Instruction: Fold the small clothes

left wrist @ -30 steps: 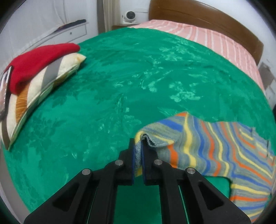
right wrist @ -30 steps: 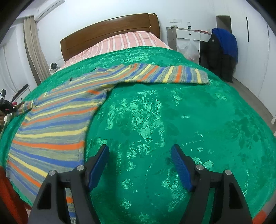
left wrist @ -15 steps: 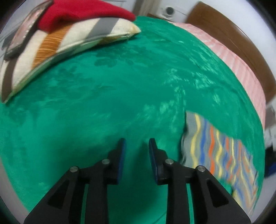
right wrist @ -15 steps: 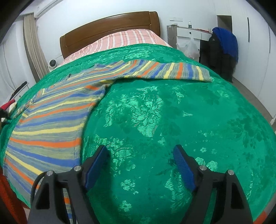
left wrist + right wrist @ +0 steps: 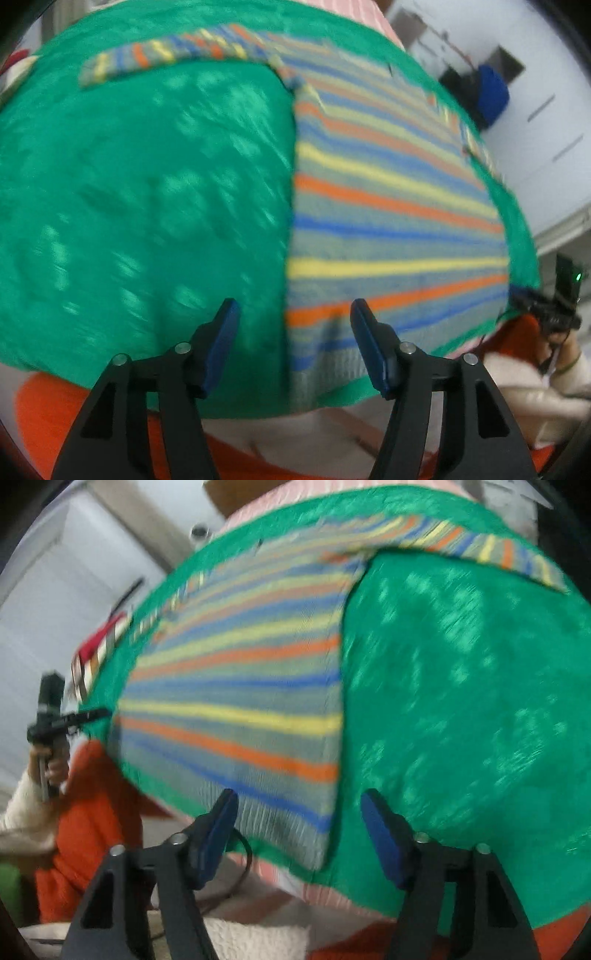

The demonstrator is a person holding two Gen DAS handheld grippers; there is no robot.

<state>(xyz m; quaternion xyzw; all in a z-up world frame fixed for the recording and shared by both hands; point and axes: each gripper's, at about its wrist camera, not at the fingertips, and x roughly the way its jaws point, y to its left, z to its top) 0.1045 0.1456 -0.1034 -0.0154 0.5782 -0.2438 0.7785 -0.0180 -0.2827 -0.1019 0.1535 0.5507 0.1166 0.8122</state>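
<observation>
A striped sweater [image 5: 388,206] in grey, blue, orange and yellow lies flat on the green bedspread [image 5: 147,192], sleeves spread out. It also shows in the right wrist view [image 5: 240,701]. My left gripper [image 5: 293,325] is open and empty, hovering over the sweater's hem at its left bottom corner. My right gripper [image 5: 299,812] is open and empty, over the hem at its right bottom corner. Both views are blurred by motion.
The bed's near edge runs just below both grippers, with the person's orange clothing [image 5: 74,424] below it. A striped pillow with a red item [image 5: 99,646] lies at the bed's far left. A blue jacket [image 5: 491,92] hangs by the wall.
My left gripper let go of the sleeve cuff, opened wide and swung to the sweater's hem. My right gripper also moved to the hem, staying open.
</observation>
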